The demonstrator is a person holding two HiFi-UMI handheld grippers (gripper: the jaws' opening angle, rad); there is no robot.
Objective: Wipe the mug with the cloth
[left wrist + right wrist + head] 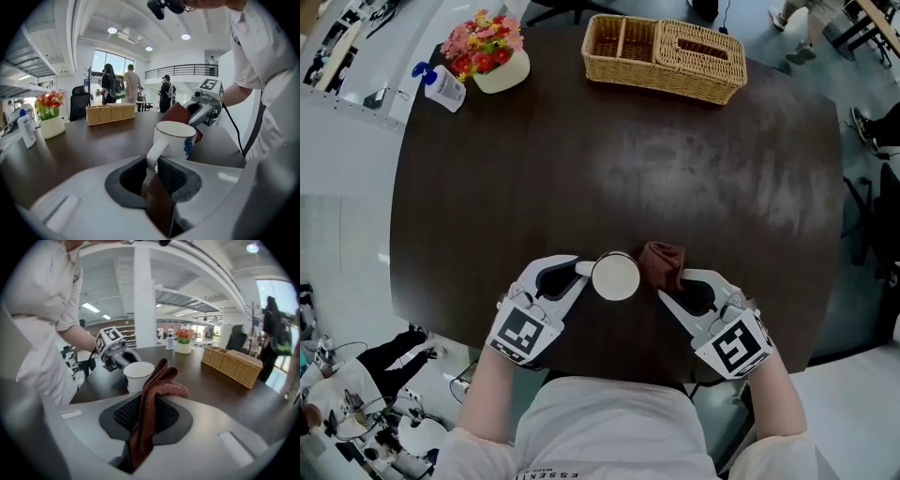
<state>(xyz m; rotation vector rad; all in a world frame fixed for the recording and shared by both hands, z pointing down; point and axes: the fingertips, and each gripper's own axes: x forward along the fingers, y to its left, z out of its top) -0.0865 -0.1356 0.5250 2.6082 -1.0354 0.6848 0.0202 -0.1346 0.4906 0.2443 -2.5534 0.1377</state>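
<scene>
Pinching the mug (pixel 616 277) by its handle, the left gripper (pixel 153 169) steadies it upright near the front edge of the table (pixel 581 169); the right gripper (pixel 146 414), clamped on the brown cloth (pixel 157 383), holds it beside the rim, seemingly touching, ready to wipe.

White mug (pixel 615 277) with a little blue mark sits upright near the table's (pixel 675 169) front edge, handle pinched in the left gripper (pixel 577 274), with the reddish-brown cloth (pixel 662 262) bunched in the right gripper (pixel 677 284) right beside it.
</scene>
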